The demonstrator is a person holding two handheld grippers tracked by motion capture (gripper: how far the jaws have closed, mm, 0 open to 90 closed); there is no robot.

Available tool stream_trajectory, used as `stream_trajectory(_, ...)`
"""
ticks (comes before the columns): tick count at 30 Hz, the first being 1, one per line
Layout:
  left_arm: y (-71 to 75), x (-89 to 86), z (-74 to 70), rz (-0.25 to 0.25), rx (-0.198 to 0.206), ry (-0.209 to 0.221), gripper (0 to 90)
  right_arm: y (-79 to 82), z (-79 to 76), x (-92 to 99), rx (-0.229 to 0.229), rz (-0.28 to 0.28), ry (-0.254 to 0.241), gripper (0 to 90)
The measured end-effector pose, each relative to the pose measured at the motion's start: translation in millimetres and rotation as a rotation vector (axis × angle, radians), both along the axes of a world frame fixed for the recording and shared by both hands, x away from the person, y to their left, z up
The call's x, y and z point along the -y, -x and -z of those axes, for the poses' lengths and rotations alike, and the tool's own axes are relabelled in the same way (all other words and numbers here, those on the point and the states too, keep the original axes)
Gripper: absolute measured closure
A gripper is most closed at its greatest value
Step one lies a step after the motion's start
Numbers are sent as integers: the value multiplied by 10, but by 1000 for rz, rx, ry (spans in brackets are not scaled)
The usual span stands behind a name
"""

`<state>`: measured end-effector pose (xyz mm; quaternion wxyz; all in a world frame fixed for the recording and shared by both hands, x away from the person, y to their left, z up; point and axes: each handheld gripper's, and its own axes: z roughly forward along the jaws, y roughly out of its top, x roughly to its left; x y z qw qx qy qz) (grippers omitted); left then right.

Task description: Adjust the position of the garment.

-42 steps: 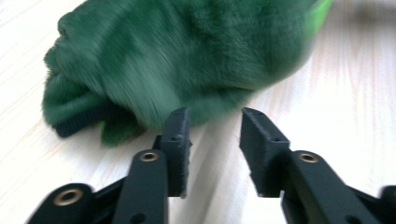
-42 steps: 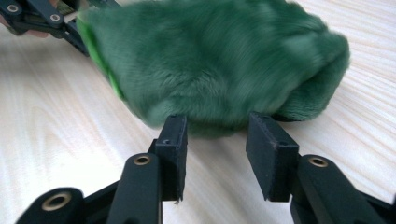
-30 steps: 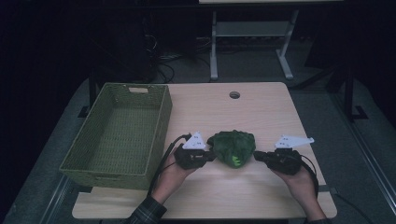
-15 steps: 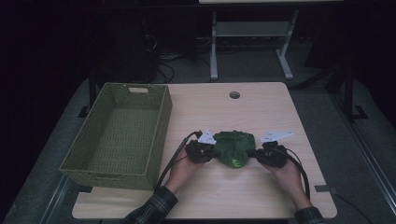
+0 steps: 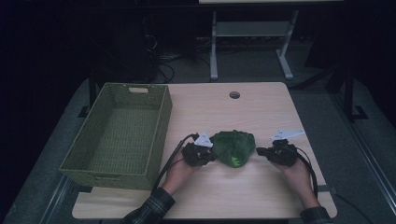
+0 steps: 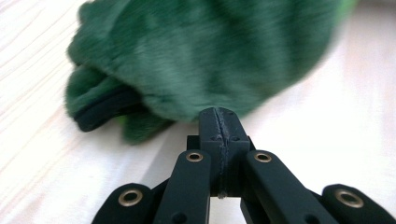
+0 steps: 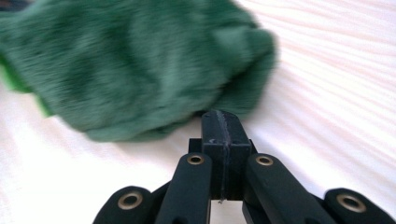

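On a pale wooden table (image 5: pixel 219 186), a green plush toy (image 5: pixel 233 147) lies between two hand-held grippers. The left gripper (image 6: pixel 218 122) has its jaws pressed together, empty, tip just at the toy's fur. The right gripper (image 7: pixel 221 125) is likewise closed on nothing (tip at the fur's edge). A green woven basket (image 5: pixel 161 121) stands to the left, empty.

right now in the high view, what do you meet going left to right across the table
green woven basket → left claw → green plush toy → right claw
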<state>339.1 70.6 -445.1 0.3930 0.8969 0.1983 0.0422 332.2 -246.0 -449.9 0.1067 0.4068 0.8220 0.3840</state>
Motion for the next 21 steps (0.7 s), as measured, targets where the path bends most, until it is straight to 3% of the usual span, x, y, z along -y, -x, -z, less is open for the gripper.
stream_trajectory(4,149,30,-115,32,-14,38,897,-143,-103,84,9,32,-21,900)
stream_trajectory(9,255,150,-172,62,-24,59,897,-411,-205,52,16,35,-27,900)
stream_trajectory(14,253,306,-136,77,-38,71,897,-725,-242,-142,-7,2,-19,900)
stream_trajectory(19,237,499,-20,106,-70,51,897,-955,-223,-351,-23,-32,-10,900)
stream_trajectory(21,232,563,37,111,-72,43,897,-1021,-197,-420,-9,-41,-13,900)
